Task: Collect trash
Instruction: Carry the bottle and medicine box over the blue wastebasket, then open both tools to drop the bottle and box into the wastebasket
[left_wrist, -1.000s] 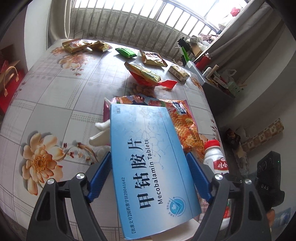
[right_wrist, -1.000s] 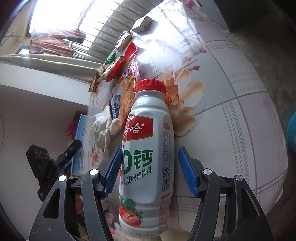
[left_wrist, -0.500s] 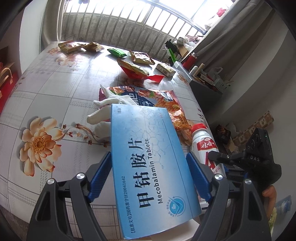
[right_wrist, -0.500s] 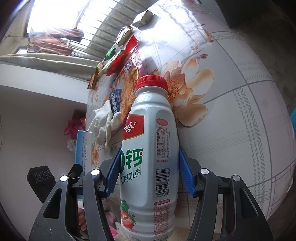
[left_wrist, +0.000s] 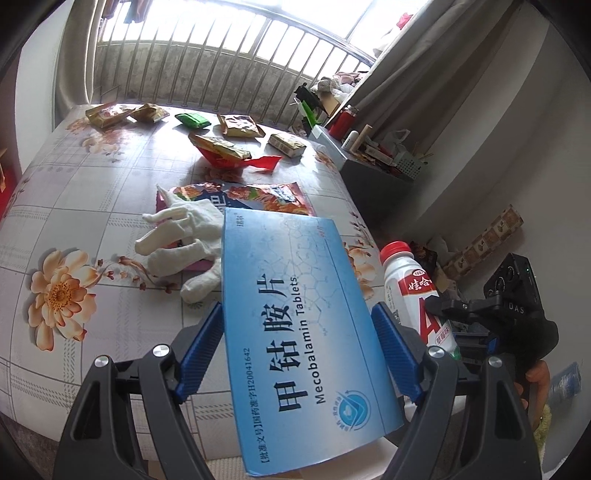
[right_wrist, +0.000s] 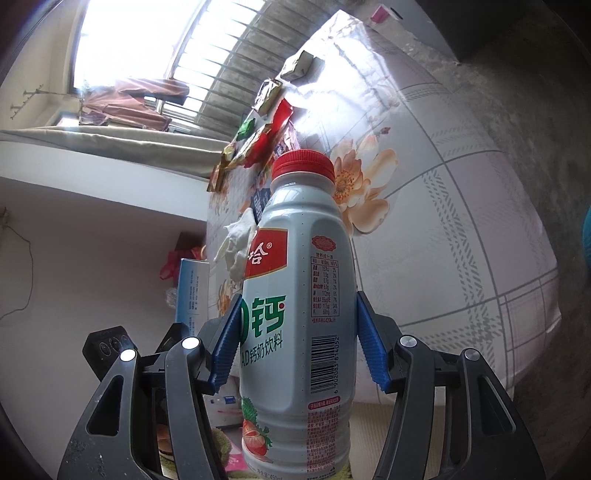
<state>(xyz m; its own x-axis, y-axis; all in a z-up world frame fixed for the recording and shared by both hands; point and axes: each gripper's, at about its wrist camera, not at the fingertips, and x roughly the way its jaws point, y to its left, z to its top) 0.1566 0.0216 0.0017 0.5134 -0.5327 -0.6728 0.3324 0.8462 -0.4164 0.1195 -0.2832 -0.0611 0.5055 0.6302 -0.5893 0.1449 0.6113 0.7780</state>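
Between the blue pads of the left gripper (left_wrist: 297, 347) a blue tablet box (left_wrist: 295, 332) is clamped across its width, its long axis running forward along the fingers and its far end raised over the table (left_wrist: 92, 206). In the right gripper (right_wrist: 295, 347) a white bottle (right_wrist: 295, 295) is gripped at the waist, the jaws having just been closing on it; its long axis also lies along the fingers, red cap pointing away toward the table. Both things are held off the surface, near the table's edge. The remaining trash, a white glove (left_wrist: 181, 236) on a snack bag (left_wrist: 258, 194) and wrappers (left_wrist: 221, 147) further off, lies ahead of the left gripper, judged the nearer one.
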